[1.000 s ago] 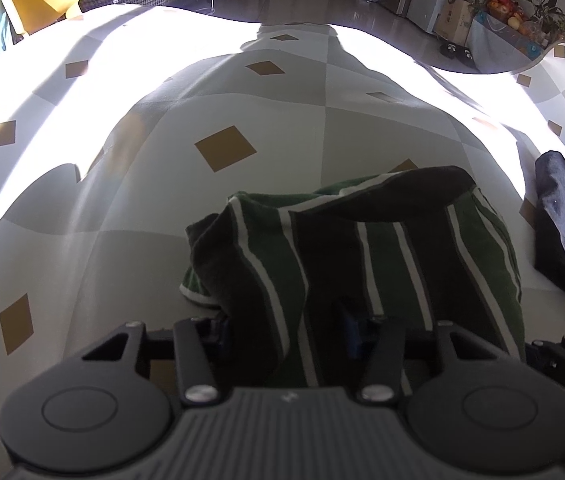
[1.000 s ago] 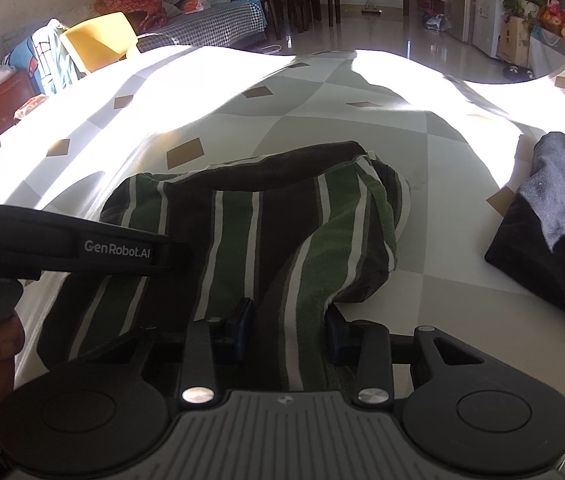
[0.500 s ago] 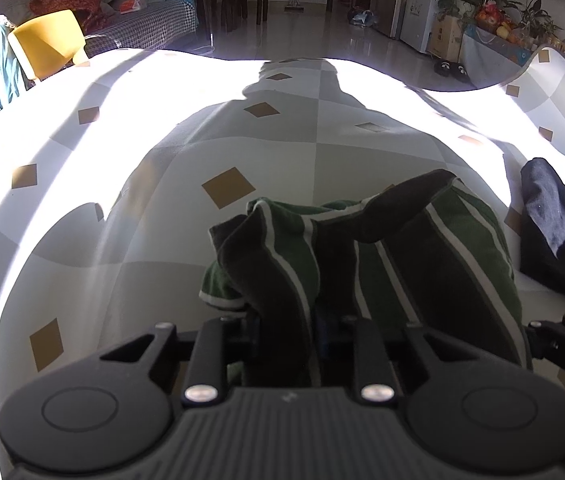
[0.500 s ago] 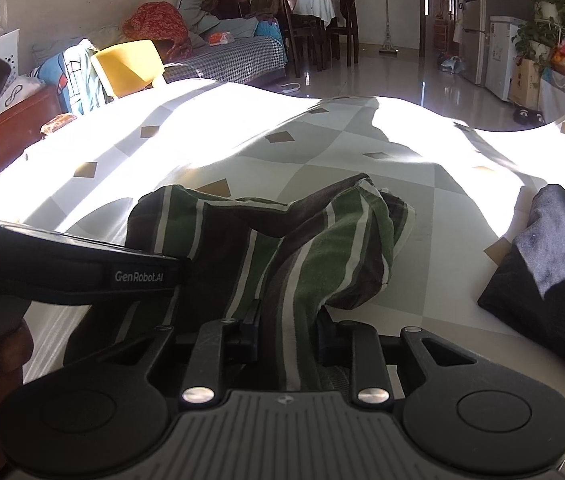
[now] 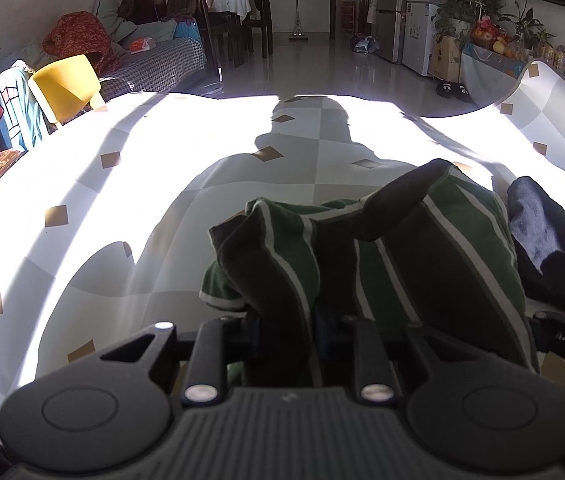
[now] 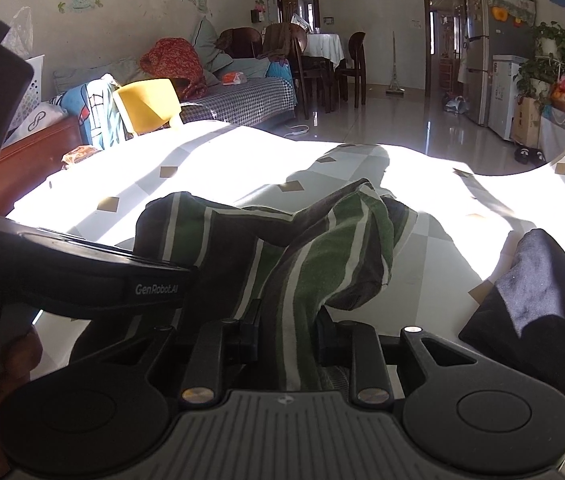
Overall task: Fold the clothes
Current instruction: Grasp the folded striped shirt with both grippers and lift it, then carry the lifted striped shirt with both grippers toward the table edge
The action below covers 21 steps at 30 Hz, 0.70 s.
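We noted left gripper (image 5: pixel 286 330) pinching a bunched fold of the green striped garment (image 5: pixel 422 264) at lower centre, right gripper (image 6: pixel 288 330) pinching another fold of it, garment draped over the checked tablecloth (image 5: pixel 94 208), dark blue cloth (image 6: pixel 542 288) at right.

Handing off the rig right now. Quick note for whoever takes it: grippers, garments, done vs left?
Left gripper: shut on the striped garment after closing its jaws.
Right gripper: shut on the same garment's other near part, likewise just closed.
Garment: bunched, near edge raised off the checked table cover.
Dark garment: on the cover to the right, untouched.
Done: both grips.
Left: fold the striped one, probably then the dark one.
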Each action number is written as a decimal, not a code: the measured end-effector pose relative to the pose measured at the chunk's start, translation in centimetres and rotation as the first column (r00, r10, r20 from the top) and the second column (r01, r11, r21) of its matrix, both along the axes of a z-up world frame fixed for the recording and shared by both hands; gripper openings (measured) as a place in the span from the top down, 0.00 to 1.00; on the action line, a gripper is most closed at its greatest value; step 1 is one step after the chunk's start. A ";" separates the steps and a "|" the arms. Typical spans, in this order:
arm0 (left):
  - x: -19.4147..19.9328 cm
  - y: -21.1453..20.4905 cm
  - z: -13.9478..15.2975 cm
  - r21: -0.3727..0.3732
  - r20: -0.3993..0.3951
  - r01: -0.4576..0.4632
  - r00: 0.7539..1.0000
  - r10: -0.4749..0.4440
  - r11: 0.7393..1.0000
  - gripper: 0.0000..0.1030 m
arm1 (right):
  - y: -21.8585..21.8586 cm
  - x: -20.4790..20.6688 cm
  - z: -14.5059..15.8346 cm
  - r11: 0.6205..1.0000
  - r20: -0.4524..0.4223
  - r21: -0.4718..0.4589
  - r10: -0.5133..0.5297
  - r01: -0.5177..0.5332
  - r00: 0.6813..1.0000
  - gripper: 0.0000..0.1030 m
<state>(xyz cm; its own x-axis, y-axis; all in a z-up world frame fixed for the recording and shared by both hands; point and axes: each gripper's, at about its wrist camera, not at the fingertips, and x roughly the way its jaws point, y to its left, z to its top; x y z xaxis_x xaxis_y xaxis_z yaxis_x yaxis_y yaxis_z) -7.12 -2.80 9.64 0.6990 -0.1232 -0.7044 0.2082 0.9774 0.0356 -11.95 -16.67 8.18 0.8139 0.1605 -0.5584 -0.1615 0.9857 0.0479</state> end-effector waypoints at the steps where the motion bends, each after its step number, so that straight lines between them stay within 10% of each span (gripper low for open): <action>1: -0.2 0.0 0.2 0.001 0.004 -0.003 1.000 0.003 1.000 0.79 | 0.0 -0.2 0.1 1.000 0.006 0.000 0.001 -0.001 1.000 0.76; 21: -3.8 -0.2 3.9 0.029 0.099 -0.022 0.995 0.019 0.999 0.79 | 0.3 -3.6 2.8 1.000 0.116 -0.006 0.013 -0.013 0.993 0.76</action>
